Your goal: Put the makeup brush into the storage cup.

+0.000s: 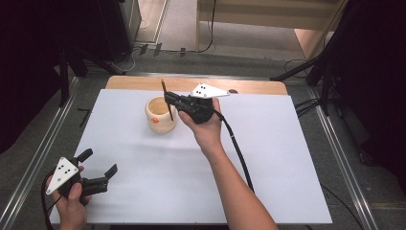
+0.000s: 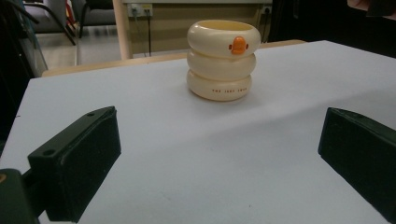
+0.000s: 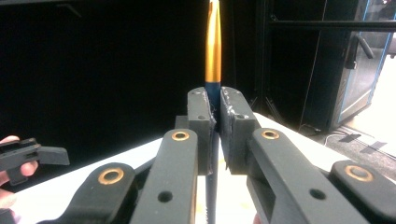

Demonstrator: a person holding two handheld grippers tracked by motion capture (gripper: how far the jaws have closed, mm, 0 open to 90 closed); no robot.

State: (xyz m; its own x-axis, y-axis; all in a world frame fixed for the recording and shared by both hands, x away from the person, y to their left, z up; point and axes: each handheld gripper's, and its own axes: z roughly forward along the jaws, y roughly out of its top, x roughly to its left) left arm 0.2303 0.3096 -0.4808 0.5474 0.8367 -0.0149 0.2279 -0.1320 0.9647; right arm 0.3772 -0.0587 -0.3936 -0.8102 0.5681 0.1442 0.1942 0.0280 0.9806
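— Cream-coloured, that cup (image 1: 160, 115) we saw on the white table (image 1: 143, 191)?
— Yes. Our right gripper (image 1: 168, 100) squeezed a pen (image 1: 167, 100) just above it. Our left gripper (image 1: 99, 166) sat wide apart, holding nothing.

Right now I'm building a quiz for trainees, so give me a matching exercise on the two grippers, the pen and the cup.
Things:
1. left gripper
2. right gripper
3. pen
4. cup

States:
A. cream, with an orange duck bill
B. open, low near the table's front corner
C. upright, pinched between jaws
D. shut, raised beside the cup

Pairs: 1-B, 2-D, 3-C, 4-A
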